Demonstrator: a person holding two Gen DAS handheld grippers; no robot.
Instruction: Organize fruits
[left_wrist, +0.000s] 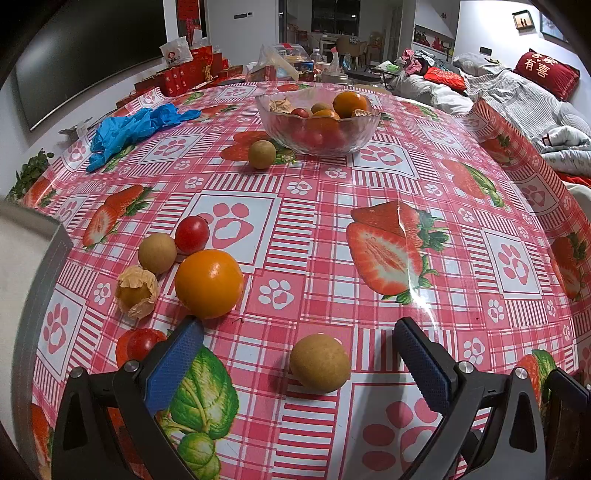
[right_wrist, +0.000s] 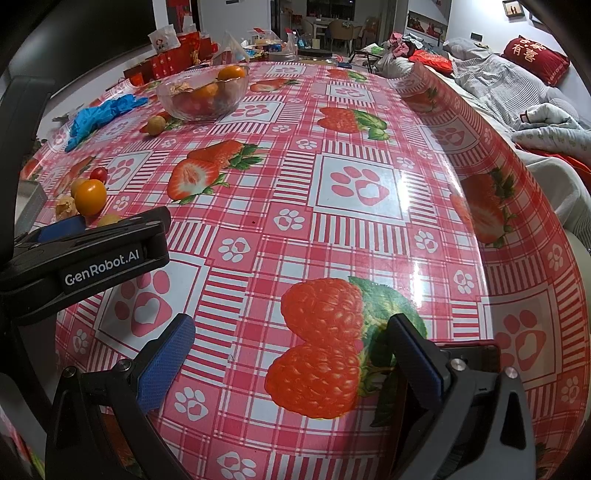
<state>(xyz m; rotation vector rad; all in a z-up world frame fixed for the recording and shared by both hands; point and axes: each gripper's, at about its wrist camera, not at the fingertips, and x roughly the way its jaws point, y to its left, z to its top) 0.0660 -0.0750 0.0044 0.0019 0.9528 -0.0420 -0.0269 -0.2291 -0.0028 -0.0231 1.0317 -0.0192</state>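
My left gripper (left_wrist: 299, 336) is open, its blue-padded fingers on either side of a tan round fruit (left_wrist: 320, 362) on the table. Just left lie an orange (left_wrist: 209, 283), a husked golden berry (left_wrist: 137, 292), another tan fruit (left_wrist: 157, 253) and two cherry tomatoes (left_wrist: 191, 234) (left_wrist: 142, 341). A glass bowl (left_wrist: 318, 122) with oranges and tomatoes stands at the far middle, a tan fruit (left_wrist: 262, 154) in front of it. My right gripper (right_wrist: 291, 332) is open and empty over bare tablecloth. The left gripper's body (right_wrist: 92, 254) shows at its left, the bowl (right_wrist: 202, 94) far left.
A blue glove (left_wrist: 133, 127) lies at the far left of the table. Red boxes (left_wrist: 184, 75) and clutter line the far edge. A sofa with bedding (left_wrist: 517, 96) stands to the right, past the table edge. A grey-white object (left_wrist: 22, 258) stands at the left edge.
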